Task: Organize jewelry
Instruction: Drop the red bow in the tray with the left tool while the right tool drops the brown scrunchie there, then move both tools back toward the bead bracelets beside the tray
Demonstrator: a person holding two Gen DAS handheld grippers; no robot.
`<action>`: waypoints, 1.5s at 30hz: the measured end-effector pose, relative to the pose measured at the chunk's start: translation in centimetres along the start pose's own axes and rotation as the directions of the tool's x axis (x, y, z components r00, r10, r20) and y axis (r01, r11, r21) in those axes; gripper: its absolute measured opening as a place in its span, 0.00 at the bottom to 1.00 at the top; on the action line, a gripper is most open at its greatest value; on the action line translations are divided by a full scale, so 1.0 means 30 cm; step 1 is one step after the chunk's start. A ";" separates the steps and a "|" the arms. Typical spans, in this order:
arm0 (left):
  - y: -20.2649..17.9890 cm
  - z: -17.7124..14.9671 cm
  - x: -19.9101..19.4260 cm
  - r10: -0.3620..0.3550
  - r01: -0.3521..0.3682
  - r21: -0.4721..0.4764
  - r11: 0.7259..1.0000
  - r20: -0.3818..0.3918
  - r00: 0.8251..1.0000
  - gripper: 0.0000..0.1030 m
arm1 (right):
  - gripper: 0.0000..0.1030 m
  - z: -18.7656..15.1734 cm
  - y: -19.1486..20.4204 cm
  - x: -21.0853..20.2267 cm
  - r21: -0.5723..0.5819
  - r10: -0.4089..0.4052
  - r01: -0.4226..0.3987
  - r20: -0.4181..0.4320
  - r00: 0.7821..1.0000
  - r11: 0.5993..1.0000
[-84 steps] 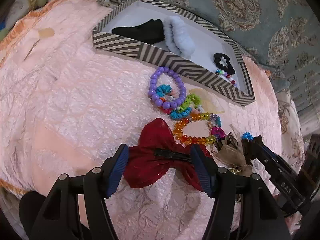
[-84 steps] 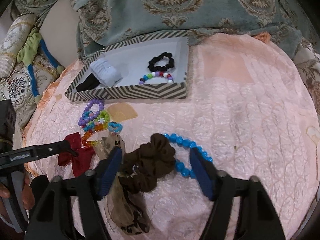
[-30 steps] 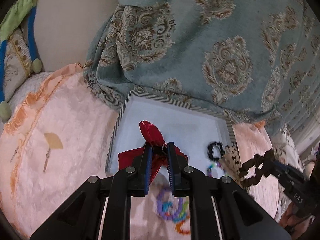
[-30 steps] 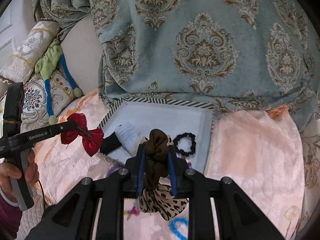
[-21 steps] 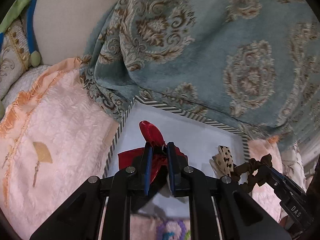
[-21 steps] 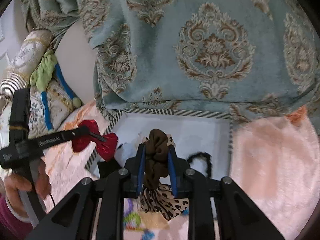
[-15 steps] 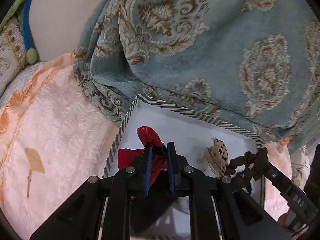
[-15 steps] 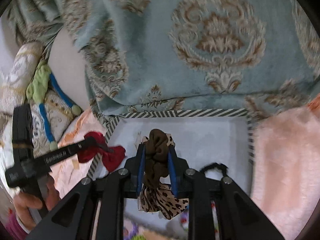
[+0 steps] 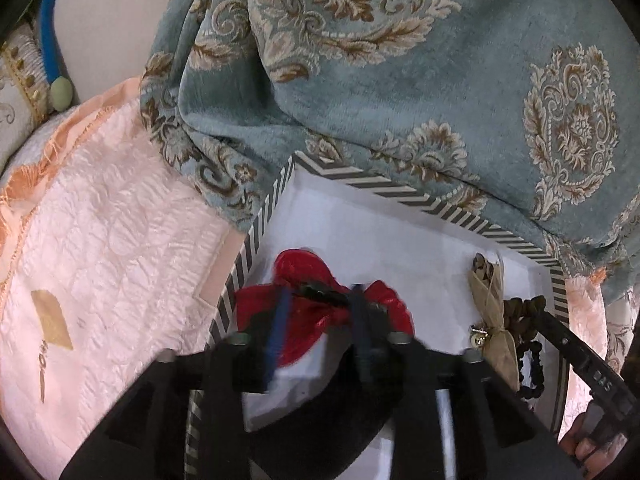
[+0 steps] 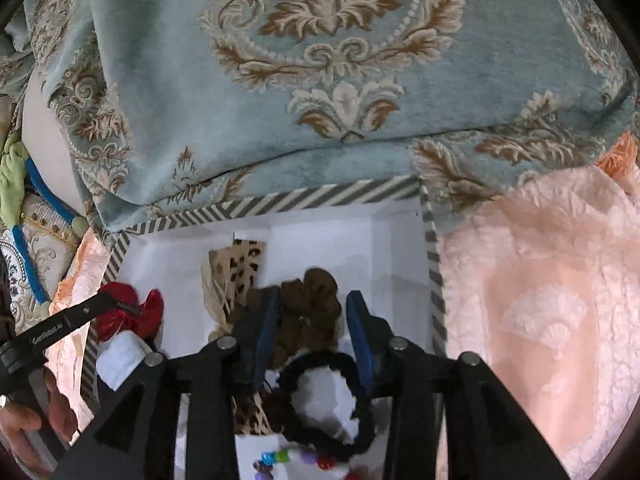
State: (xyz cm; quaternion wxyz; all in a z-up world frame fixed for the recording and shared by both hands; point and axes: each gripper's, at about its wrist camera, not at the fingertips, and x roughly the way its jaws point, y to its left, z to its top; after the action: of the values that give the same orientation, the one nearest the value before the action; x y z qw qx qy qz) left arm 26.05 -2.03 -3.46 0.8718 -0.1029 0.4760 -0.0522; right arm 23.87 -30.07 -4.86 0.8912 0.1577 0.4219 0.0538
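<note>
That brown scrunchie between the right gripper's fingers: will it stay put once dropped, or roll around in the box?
The brown scrunchie looks soft and crumpled, so it probably flops and stays put. Its leopard-print ribbon drapes limply, suggesting little weight. It may snag on the black hair tie beneath.

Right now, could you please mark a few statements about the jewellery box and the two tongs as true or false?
1. The white box with the grey-striped rim sits against the teal patterned blanket. True.
2. The shiny red fabric bow lies out on the pink quilt, far from the box. False: it is at the box's left side, between the left tongs.
3. The brown fabric scrunchie is between the right tongs, over the box. True.
4. The black scrunchie ring hangs from the left tongs. False: it lies in the box, below the right tongs.
5. The leopard-print fabric bow is outside the box. False: it is inside, beside the brown scrunchie.
</note>
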 end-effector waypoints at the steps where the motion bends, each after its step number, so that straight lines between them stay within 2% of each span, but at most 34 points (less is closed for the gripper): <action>1: 0.003 -0.003 -0.001 -0.001 0.001 -0.002 1.000 0.000 1.000 0.26 | 0.49 -0.004 0.003 -0.009 -0.011 -0.001 0.001 0.002 1.000 1.000; 7: 0.014 -0.033 -0.041 0.000 0.000 -0.007 1.000 -0.006 1.000 0.28 | 0.52 -0.035 0.034 -0.080 -0.083 -0.007 0.007 0.000 1.000 0.997; 13: -0.007 -0.096 -0.142 0.009 -0.010 0.039 0.999 0.020 1.000 0.28 | 0.56 -0.092 0.075 -0.180 -0.117 0.007 -0.006 0.010 1.000 0.993; 30: -0.106 -0.425 -0.506 0.030 -0.058 0.177 0.982 0.157 0.987 0.28 | 0.61 -0.387 0.182 -0.527 -0.186 -0.021 0.034 0.073 0.997 0.982; 35: -0.117 -0.520 -0.576 0.033 -0.067 0.193 0.979 0.174 0.984 0.28 | 0.62 -0.476 0.207 -0.628 -0.209 -0.026 0.046 0.099 0.995 0.977; 37: -0.118 -0.551 -0.599 0.032 -0.065 0.187 0.980 0.179 0.983 0.28 | 0.66 -0.508 0.213 -0.669 -0.216 -0.027 0.050 0.109 0.994 0.975; 45: -0.138 -0.647 -0.669 0.048 -0.093 0.204 0.975 0.213 0.976 0.28 | 0.69 -0.589 0.199 -0.758 -0.201 -0.023 0.048 0.124 0.992 0.978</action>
State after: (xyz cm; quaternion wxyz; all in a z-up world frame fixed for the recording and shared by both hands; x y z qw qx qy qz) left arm -1.13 -4.80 3.72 0.9239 0.0029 0.3779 -0.0606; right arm -4.02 -25.48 3.31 0.9274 0.0611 0.3622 0.0711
